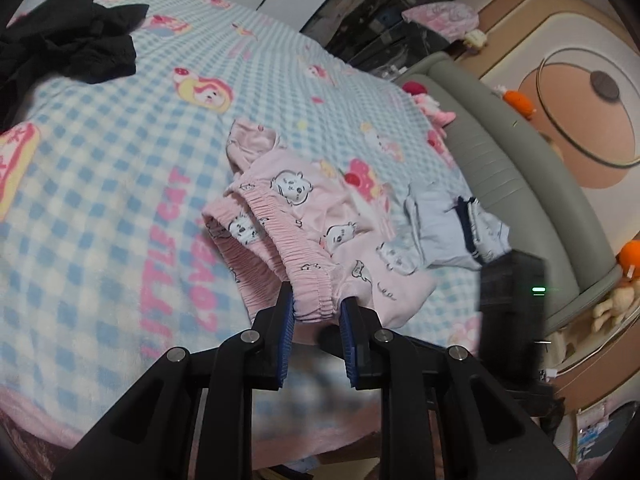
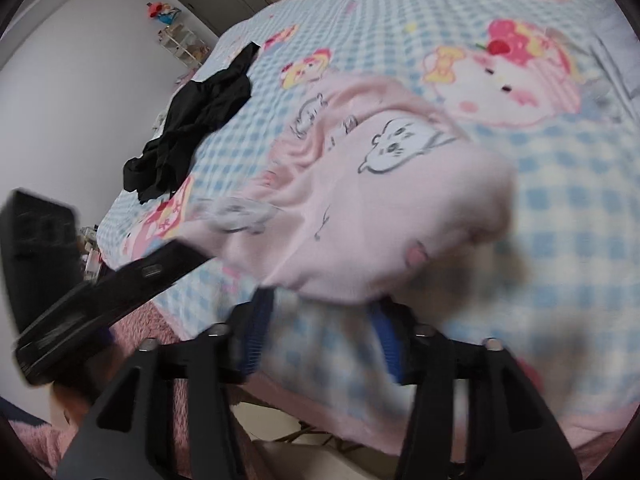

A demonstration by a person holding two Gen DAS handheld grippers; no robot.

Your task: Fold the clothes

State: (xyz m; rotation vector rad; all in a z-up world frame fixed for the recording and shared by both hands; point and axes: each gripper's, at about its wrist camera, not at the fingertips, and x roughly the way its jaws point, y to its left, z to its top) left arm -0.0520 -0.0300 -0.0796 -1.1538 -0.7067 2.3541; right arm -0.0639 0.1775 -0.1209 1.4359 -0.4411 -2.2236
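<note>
The left gripper pinches the elastic waistband of the pink cartoon-print shorts lying on the blue-checked fleece blanket; the right gripper stands open, touching nothing.

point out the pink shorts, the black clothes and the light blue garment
pink shorts (image 1: 304,204), left wrist view, on the printed front below the waistband
black clothes (image 1: 76,48), left wrist view, middle of the crumpled heap
light blue garment (image 1: 436,232), left wrist view, on its plain panel
</note>
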